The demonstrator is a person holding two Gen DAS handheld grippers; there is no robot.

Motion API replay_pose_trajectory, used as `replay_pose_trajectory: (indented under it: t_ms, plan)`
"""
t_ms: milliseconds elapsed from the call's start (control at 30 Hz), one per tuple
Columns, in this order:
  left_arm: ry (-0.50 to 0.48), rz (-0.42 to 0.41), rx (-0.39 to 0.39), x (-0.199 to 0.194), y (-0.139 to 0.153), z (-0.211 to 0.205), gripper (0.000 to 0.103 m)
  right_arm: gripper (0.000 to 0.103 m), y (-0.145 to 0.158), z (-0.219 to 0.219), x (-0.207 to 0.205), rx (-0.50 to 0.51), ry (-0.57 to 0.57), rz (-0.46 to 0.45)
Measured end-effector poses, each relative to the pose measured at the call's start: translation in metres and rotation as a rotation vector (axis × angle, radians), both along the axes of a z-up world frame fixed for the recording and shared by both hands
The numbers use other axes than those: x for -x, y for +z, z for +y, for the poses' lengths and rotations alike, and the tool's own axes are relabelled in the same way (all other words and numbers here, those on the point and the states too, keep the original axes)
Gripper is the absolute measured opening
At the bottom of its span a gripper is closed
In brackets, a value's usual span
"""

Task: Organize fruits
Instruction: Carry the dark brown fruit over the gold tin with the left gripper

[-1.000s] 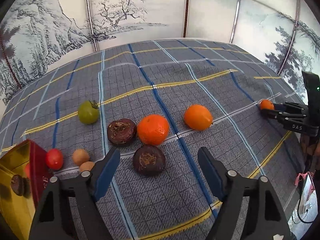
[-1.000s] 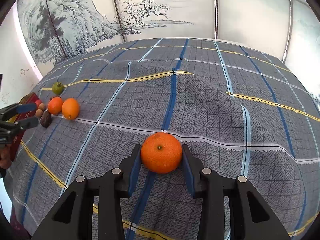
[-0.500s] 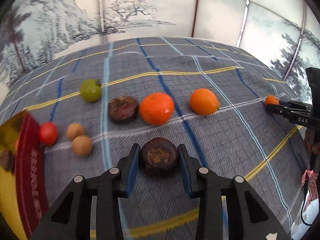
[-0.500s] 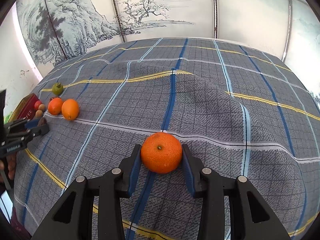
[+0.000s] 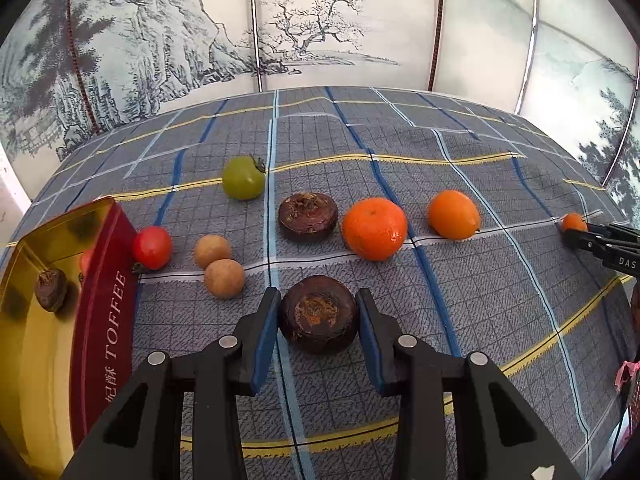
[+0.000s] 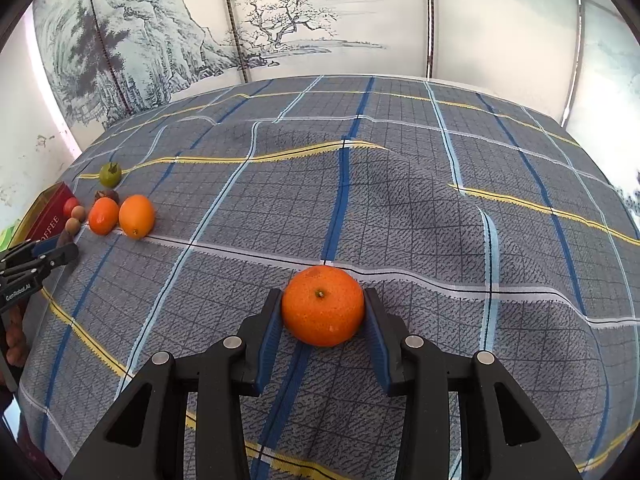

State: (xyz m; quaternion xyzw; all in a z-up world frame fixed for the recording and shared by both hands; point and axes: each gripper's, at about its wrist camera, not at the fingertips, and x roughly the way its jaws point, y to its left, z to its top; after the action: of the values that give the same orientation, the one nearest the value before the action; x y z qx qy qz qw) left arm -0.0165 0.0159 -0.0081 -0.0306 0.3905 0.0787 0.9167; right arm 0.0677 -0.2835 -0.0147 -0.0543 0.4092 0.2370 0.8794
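left gripper (image 5: 318, 320) closed in since before, now clenching dark round fruit (image 5: 318, 314) lower centre; firm, light, take its sides; right gripper (image 6: 322, 312) clenches mandarin (image 6: 323, 306), soft-skinned

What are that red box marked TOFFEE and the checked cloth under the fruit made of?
The TOFFEE box looks like tin: its gold inside is glossy and mirrors the fruit in it. The cloth seems woven fabric, matte, with a visible weave and soft wrinkles; which fibre, I cannot tell.

On the tabletop (image 5: 480, 320), a tin (image 5: 100, 320) stands left of a fruit row; one tangerine (image 6: 323, 306) lies well apart to the right.
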Motion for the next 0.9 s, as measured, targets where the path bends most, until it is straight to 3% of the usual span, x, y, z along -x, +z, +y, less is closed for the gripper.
replay_pose_trajectory:
  t_ms: [900]
  plan:
    - [0.033,-0.077,-0.094,0.019,0.013,-0.015,0.034,0.041,-0.003,0.008,-0.002,0.053,-0.011,-0.02]
